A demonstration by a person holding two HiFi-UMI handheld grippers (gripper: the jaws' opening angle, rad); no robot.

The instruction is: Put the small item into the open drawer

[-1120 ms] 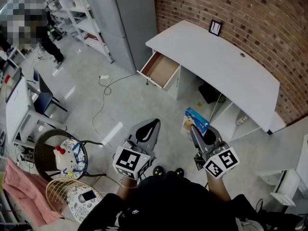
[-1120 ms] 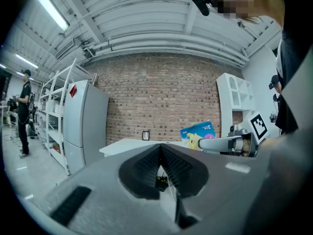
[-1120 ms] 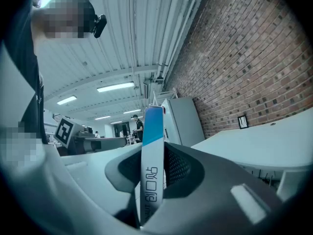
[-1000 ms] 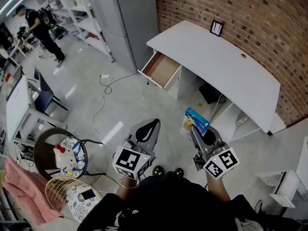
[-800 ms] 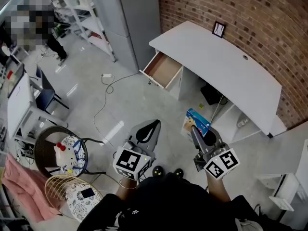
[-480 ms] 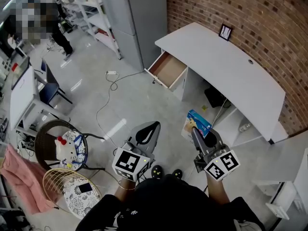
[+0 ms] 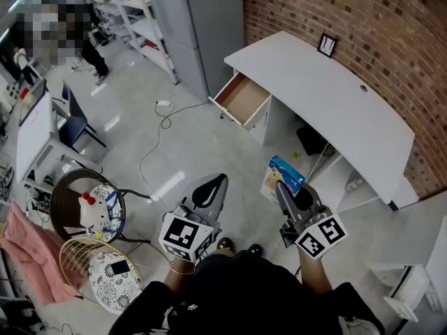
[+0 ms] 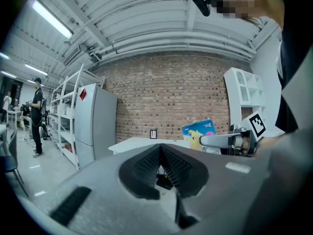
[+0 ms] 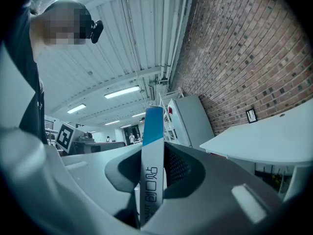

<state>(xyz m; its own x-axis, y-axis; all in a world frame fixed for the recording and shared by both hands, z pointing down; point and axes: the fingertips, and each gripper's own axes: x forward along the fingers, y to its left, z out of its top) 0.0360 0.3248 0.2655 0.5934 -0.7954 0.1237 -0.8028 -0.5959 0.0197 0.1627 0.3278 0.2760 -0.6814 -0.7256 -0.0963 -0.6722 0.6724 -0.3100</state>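
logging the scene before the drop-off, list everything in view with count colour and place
desk: one, white, against the brick wall
drawer: one, wood-lined, open, at the desk's left end
picture frame: one, black, on the desk by the wall
cabinet: one, grey, left of the desk
power strip: one, white, on the floor with its cable
round chair: one, dark, lower left
plush toy: one, white with a red bow, on the round chair
box: one, blue, upright in the right gripper
left gripper: one, grey, shut, empty
right gripper: one, grey, shut on the box
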